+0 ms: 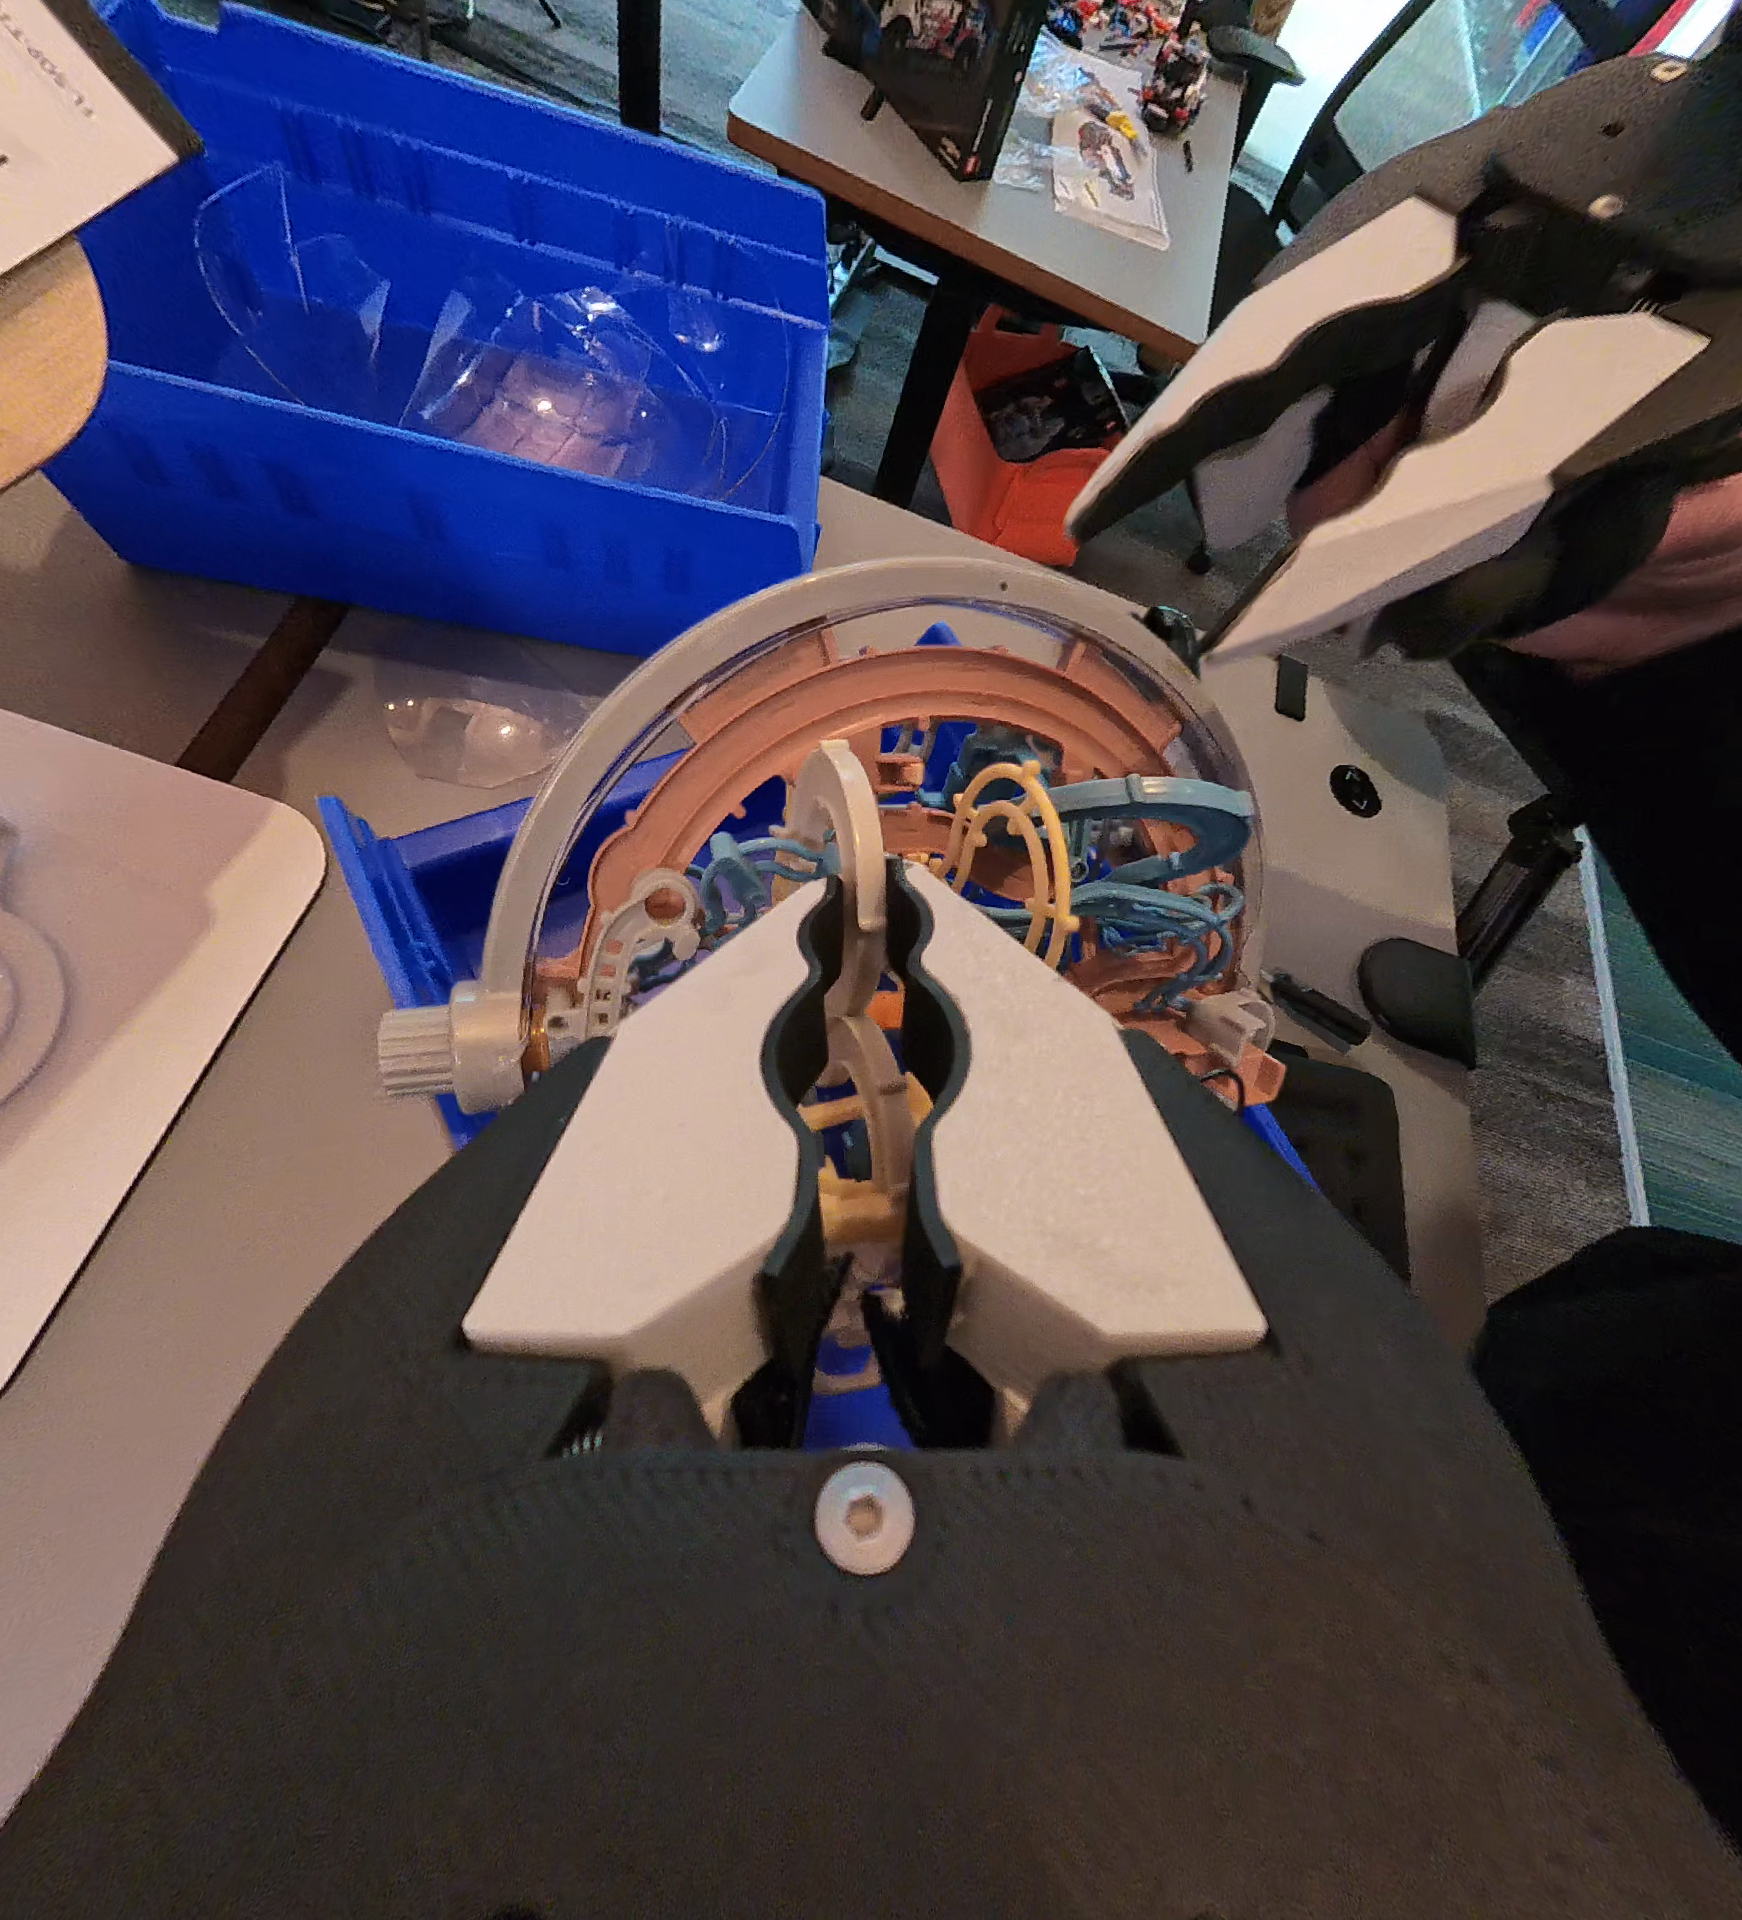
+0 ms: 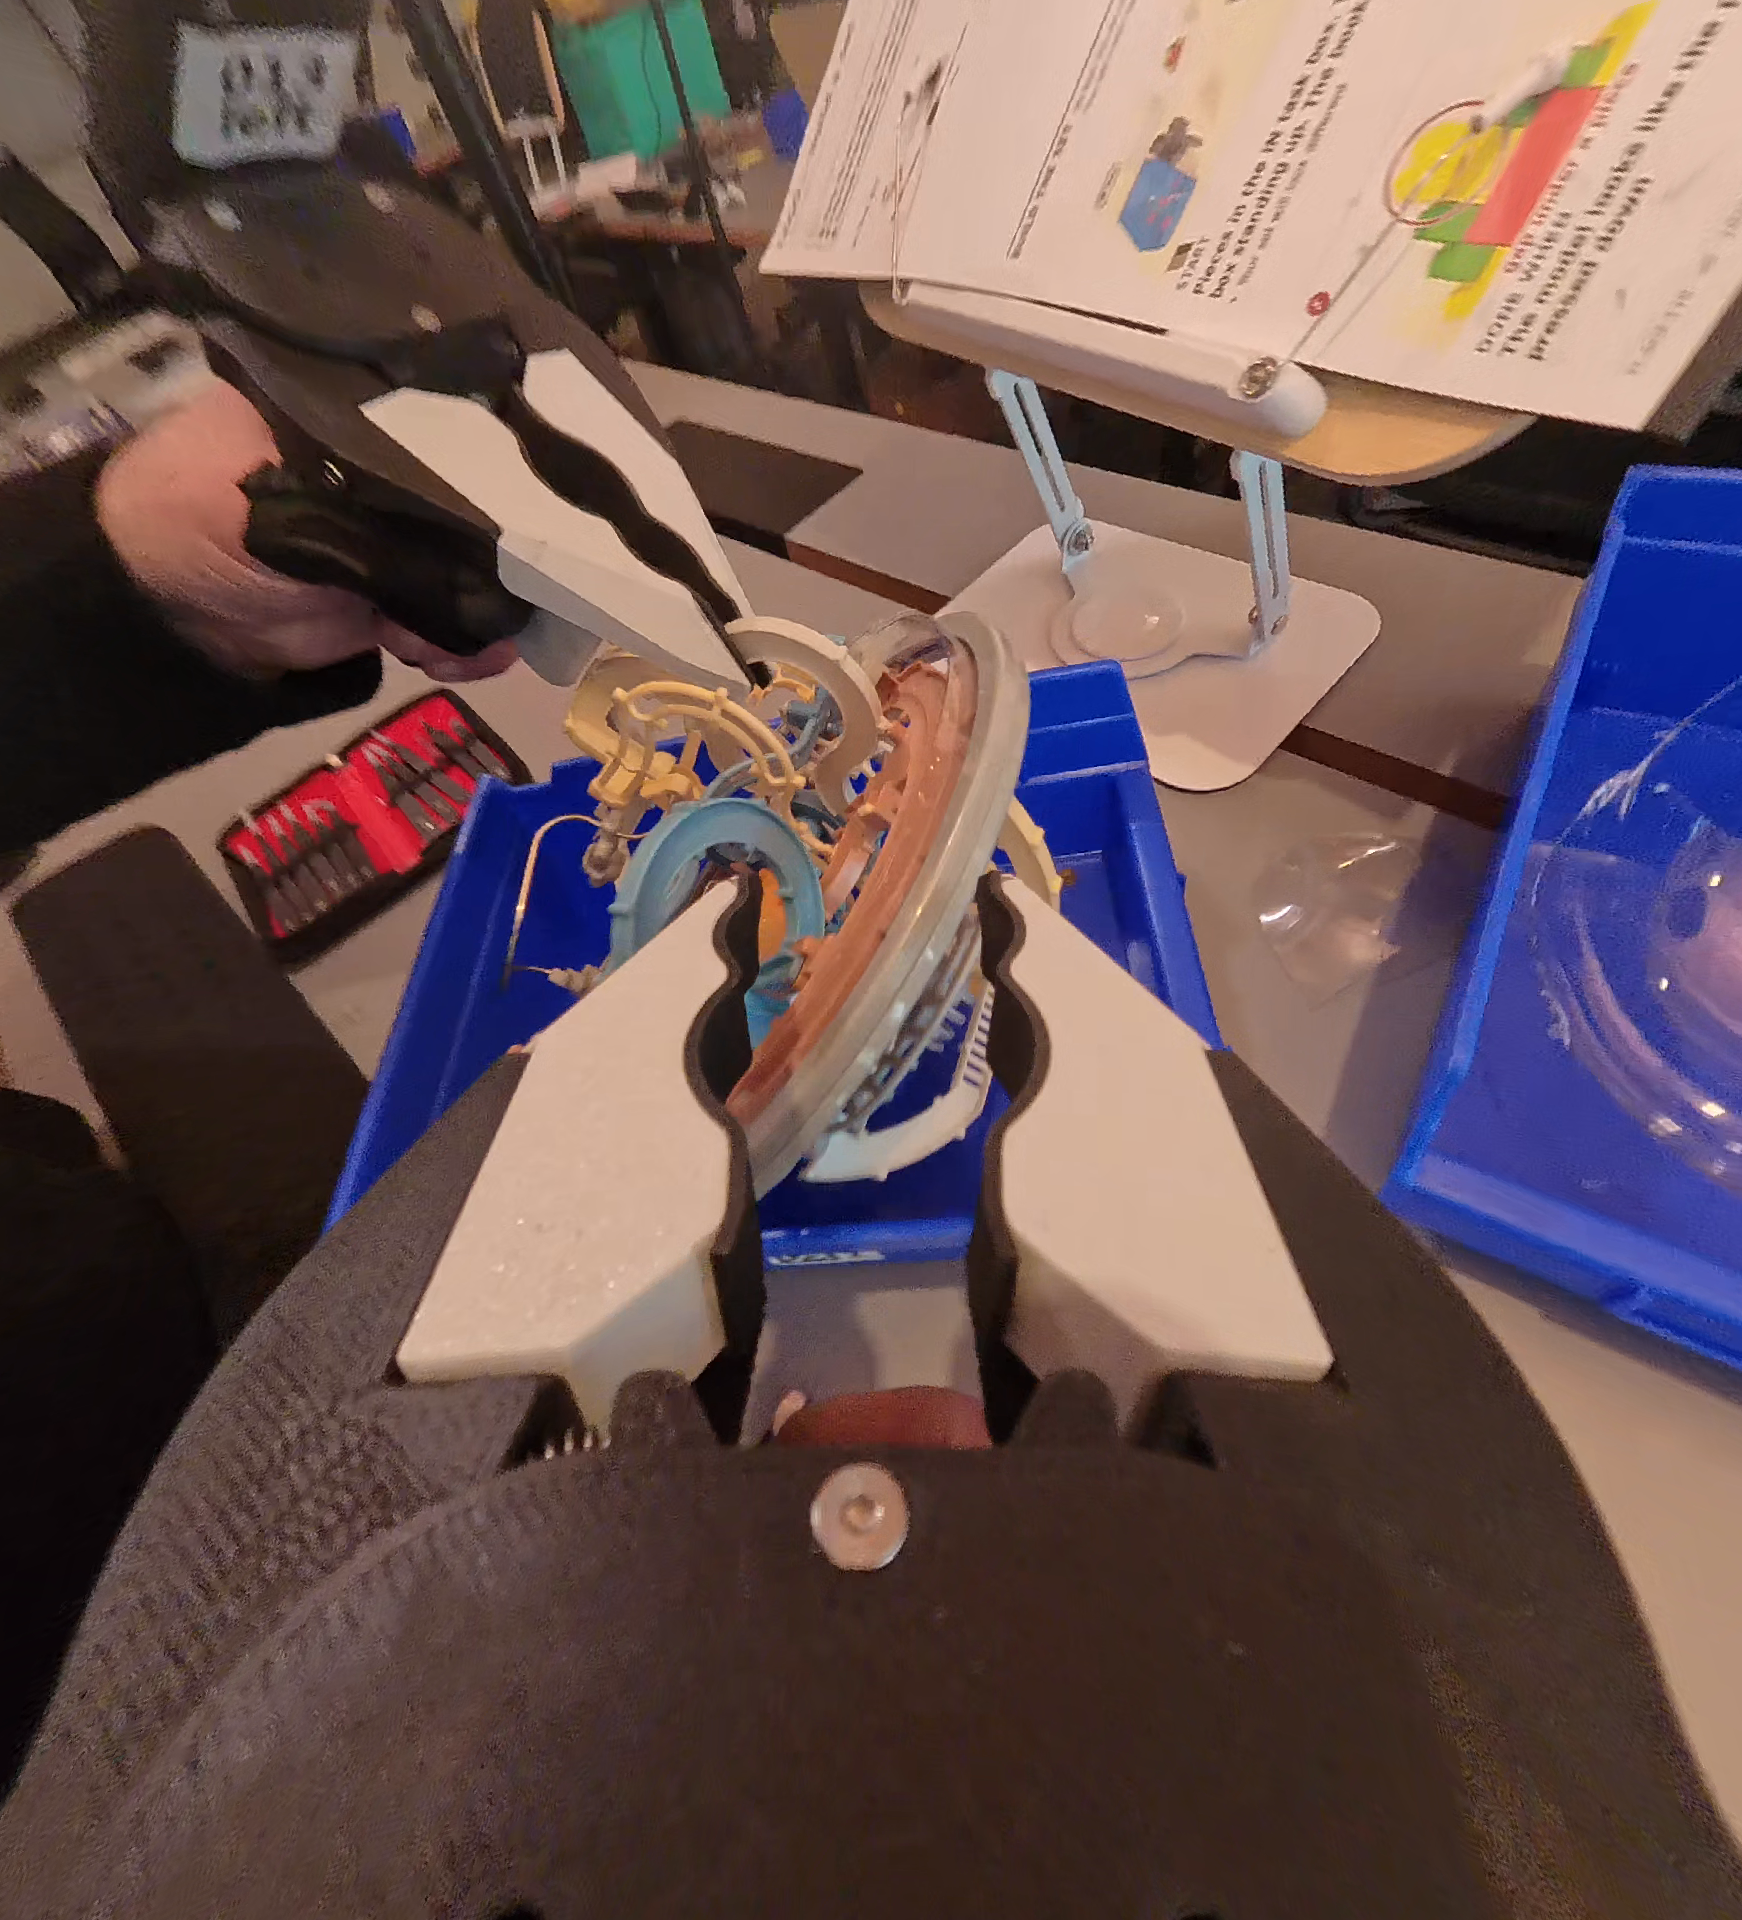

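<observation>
Squarely between hand-held gripper (image 1: 862, 883) fingers (maze (image 1: 950, 831))

Both wrist views look closely, from opposite sides, at one maze ball (image 1: 877, 831) (image 2: 846, 862) (shared).

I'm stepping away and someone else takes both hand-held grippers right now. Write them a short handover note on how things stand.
Left hand-held gripper: shut on the white curved track piece of the marble maze ball core, holding it above the small blue bin.
Right hand-held gripper: open, jaws astride the core's grey equator ring, not clamped.
Clear half-dome lies in the large blue bin; a smaller clear piece is on the table.
Instruction sheet stand behind; red tool case to the left.
</observation>
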{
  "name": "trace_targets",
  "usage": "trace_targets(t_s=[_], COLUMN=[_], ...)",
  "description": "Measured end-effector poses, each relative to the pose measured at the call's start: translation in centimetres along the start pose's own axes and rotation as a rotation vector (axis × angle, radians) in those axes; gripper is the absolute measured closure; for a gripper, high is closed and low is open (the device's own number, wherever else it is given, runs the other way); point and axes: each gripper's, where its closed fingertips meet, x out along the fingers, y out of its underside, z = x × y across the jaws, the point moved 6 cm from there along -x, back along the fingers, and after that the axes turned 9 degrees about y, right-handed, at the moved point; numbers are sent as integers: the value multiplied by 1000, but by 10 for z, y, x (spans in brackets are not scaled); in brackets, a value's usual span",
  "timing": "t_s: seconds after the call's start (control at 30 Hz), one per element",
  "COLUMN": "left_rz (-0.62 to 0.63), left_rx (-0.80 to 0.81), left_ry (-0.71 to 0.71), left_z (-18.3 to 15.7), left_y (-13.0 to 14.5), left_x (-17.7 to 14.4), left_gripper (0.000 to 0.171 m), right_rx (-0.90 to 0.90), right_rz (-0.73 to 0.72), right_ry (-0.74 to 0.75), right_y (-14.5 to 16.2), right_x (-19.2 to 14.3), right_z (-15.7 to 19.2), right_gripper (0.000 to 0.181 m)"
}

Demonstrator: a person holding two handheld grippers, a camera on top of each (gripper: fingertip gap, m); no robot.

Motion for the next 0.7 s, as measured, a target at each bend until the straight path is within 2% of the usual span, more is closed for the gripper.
trace_targets(t_s=[0.1,0.2,0.27,0.47,0.7], left_rz=[19,42,54,51,34], left_rx=[39,70,109,165,254], left_ry=[-20,-31,-58,-96,-202], left_z=[-5,-8,-9,-11,-18], left_y=[-3,-3,-2,2,6], left_x=[-1,0,1,5,12], left_gripper=[166,166,166,166,166], right_rx=[-62,-36,-1,133,291], right_rz=[46,90,110,51,-21], right_ry=[83,97,35,-72,-116], right_y=[-6,-4,-1,6,17], right_x=[21,36,43,47,51], right_z=[-1,-12,-12,-20,-29], right_gripper=[138,143,160,163,166])
